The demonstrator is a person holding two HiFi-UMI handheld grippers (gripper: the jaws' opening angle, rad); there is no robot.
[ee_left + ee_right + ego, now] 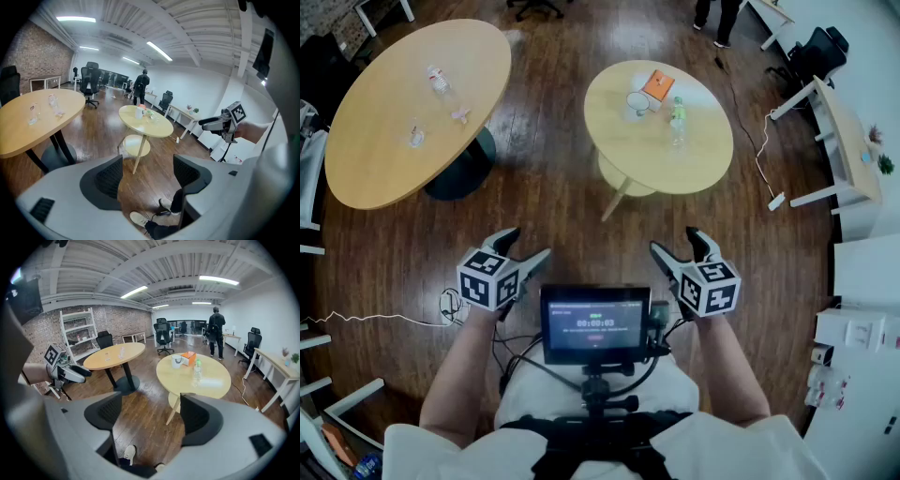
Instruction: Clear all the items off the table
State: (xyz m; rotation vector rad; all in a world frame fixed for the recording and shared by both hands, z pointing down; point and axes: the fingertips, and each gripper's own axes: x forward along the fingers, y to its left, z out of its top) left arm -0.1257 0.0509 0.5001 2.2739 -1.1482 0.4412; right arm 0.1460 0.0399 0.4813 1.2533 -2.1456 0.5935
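Left gripper (527,244) and right gripper (674,240) are both spread and empty. Well ahead of them, a round worktop (628,150) carries a bottle (677,120), mug (637,103) and box (658,85). Best to step close first; the bottle, nearest the grippers, looks the easiest first pick.

I see an orange box (658,84), a white mug (637,102) and an upright clear green-capped bottle (677,122) clustered on the round pale-wood counter (698,164).

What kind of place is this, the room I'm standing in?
Most likely an open-plan office or co-working room: black swivel office chairs, white desks along the wall, and round wooden meeting tables.
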